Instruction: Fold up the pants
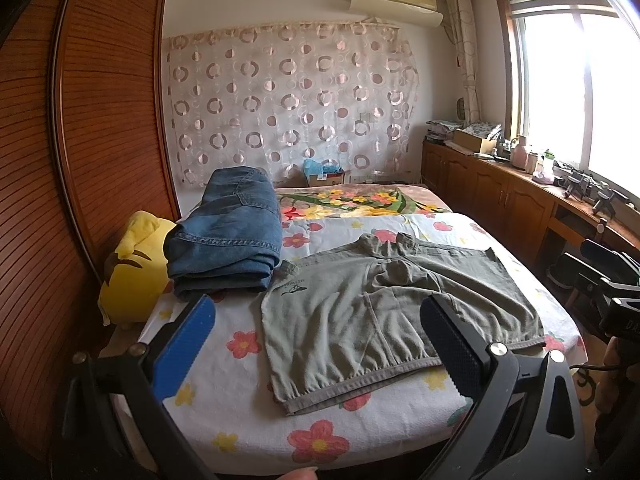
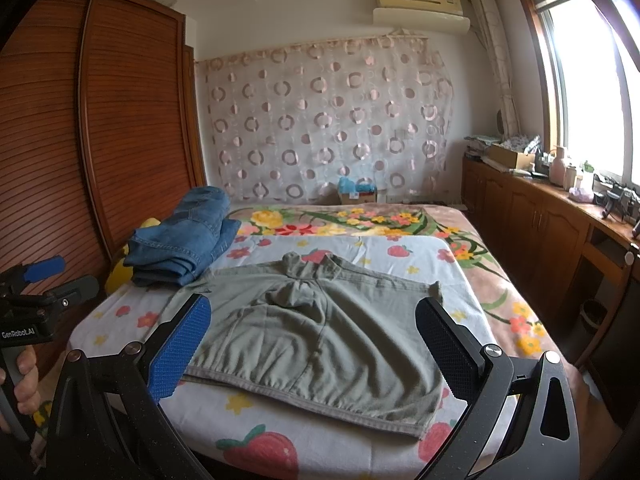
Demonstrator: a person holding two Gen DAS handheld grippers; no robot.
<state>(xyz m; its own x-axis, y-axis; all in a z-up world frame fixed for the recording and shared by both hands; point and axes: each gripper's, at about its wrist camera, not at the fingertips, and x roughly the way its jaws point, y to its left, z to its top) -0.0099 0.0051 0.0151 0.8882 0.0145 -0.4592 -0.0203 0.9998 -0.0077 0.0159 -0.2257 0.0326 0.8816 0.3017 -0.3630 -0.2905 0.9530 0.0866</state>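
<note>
Grey-green shorts (image 1: 380, 312) lie spread flat on the flowered bed sheet (image 1: 224, 412), waistband toward me, legs pointing away; they also show in the right wrist view (image 2: 320, 332). My left gripper (image 1: 320, 344) is open and empty, held above the near edge of the bed, over the shorts' left half. My right gripper (image 2: 316, 340) is open and empty, hovering over the waistband. The right gripper's body shows at the right edge of the left wrist view (image 1: 612, 288).
Folded blue jeans (image 1: 228, 236) are stacked at the bed's left, next to a yellow plush pillow (image 1: 132, 268). A wooden wardrobe (image 1: 80, 140) stands at the left. A low wooden cabinet (image 1: 500, 188) with clutter runs under the window at the right.
</note>
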